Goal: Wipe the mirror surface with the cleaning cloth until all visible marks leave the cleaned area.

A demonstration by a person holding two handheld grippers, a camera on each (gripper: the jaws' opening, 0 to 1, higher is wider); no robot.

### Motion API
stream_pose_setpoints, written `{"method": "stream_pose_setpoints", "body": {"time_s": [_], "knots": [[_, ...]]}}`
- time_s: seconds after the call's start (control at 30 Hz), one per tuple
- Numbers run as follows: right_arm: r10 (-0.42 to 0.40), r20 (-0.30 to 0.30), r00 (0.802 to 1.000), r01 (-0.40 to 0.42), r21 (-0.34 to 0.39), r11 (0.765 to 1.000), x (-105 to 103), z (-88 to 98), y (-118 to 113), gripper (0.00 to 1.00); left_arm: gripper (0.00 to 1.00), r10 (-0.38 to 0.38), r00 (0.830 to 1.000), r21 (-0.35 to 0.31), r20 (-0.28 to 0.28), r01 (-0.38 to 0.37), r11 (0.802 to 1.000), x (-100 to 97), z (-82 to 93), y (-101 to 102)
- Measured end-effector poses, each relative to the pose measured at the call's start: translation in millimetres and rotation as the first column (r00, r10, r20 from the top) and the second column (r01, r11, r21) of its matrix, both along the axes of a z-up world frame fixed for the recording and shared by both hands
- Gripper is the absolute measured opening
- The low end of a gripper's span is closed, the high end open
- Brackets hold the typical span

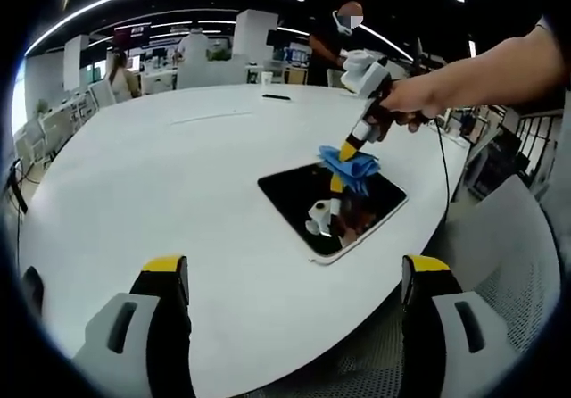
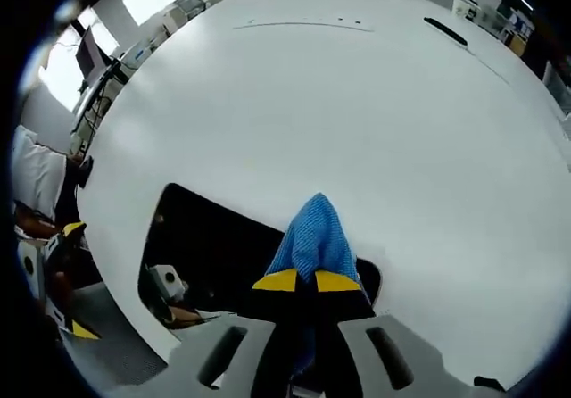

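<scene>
1. Left gripper view: the left gripper stands wide open and holds nothing, hanging back at the near table edge. The mirror lies flat ahead on the white table, just right of centre, long axis running near-left to far-right.
2. The right gripper, carried by a hand, presses the blue cleaning cloth onto the mirror's far-right corner; it is the nearer tool.
3. A black pen-like object lies well apart on the far side; nothing obstructs.
4. Right gripper view: the right gripper is clamped on the cleaning cloth. The mirror extends to its left, so wiping should travel leftward.
</scene>
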State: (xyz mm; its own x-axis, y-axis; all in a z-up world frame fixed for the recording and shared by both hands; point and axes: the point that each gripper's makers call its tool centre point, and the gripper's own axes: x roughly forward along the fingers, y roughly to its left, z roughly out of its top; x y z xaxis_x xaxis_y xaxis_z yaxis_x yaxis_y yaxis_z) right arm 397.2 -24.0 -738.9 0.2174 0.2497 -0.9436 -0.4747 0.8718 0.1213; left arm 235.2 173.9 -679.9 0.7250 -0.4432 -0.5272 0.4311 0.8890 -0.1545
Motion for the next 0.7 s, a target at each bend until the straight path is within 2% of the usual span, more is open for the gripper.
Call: {"method": "stream_pose_setpoints", "body": {"time_s": [0.13,0.7], "knots": [[-0.010,0.004,1.000,0.010,0.004,1.000,-13.1,2.3,-2.6,0.00,0.99,-0.005,1.000,-0.001,0.002,0.005,1.000,-0.2,0.9,-1.7],[-0.015,0.030,0.999,0.015,0.010,1.000,-45.0,0.2,-5.9,0.00,0.99,0.001,1.000,-0.008,0.025,0.000,1.000,2.1,5.6,-2.4]]}}
